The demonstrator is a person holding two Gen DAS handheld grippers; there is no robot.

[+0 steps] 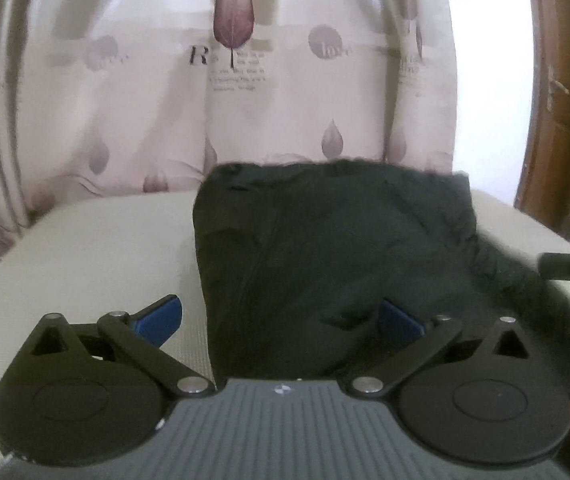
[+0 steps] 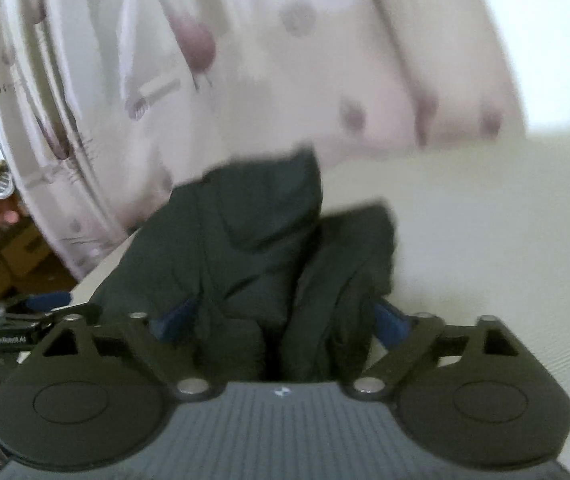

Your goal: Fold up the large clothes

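Left wrist view shows me the dark garment [image 1: 325,264] lying as a folded slab on the pale table [image 1: 85,248], its far edge close to the leaf-print curtain [image 1: 233,80]. My left gripper [image 1: 281,320] has its jaws spread wide with nothing pinched; the left blue pad [image 1: 161,320] sits over bare table, the other over cloth. At the right edge I see a dark bar that I take for part of the other tool, though I cannot be sure.

In the right wrist view, which is blurred, the right gripper [image 2: 281,320] also stands wide open, and the garment [image 2: 245,248] bulges up between the pads without being pressed by them. The fabric on this side looks bunched into two humps with a gap between, so I judge the fold untidy here.

To do this step well I would take a fresh hold low on the near edge, both tools at matching corners, catching all layers, then lift evenly so the slab does not slump apart.

As for containers, I see only a brown cardboard box [image 2: 17,256] off the table at far left; what is in it I cannot tell.
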